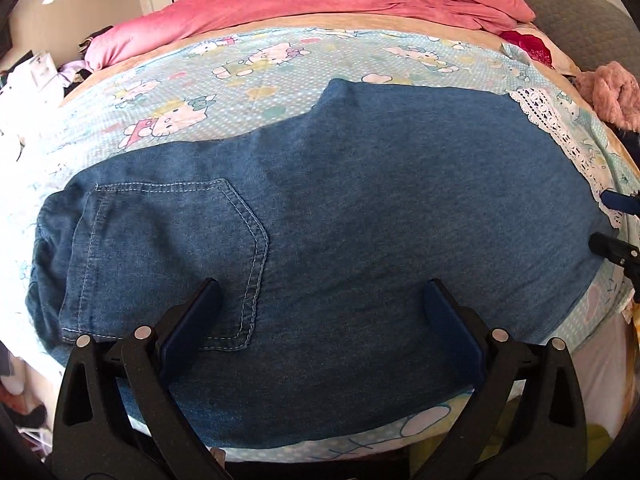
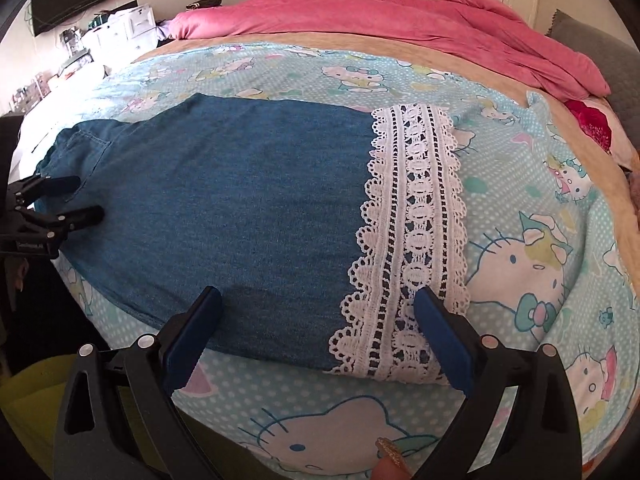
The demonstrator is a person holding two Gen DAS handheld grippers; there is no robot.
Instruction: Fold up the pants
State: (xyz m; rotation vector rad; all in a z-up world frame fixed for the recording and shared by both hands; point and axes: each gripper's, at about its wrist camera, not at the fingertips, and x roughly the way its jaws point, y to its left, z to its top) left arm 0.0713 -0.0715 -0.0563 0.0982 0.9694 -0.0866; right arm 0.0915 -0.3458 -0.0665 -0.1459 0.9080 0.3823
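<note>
Denim pants (image 1: 340, 208) lie flat on a cartoon-print sheet (image 2: 520, 248), already folded leg over leg, lace cuff (image 2: 412, 240) beside the right gripper's (image 2: 316, 300) spread fingers. The left gripper (image 1: 320, 292), also spread, hovers by the back pocket (image 1: 168, 256); a pink duvet (image 1: 320, 4) lies beyond.

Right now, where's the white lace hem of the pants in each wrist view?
Left wrist view: the white lace hem runs down the far right edge, at the right end of the denim pants.
Right wrist view: the hem is a broad vertical band right of centre, reaching down between the open right tongs.
Shared landmark: the pink blanket across the top of both.
</note>
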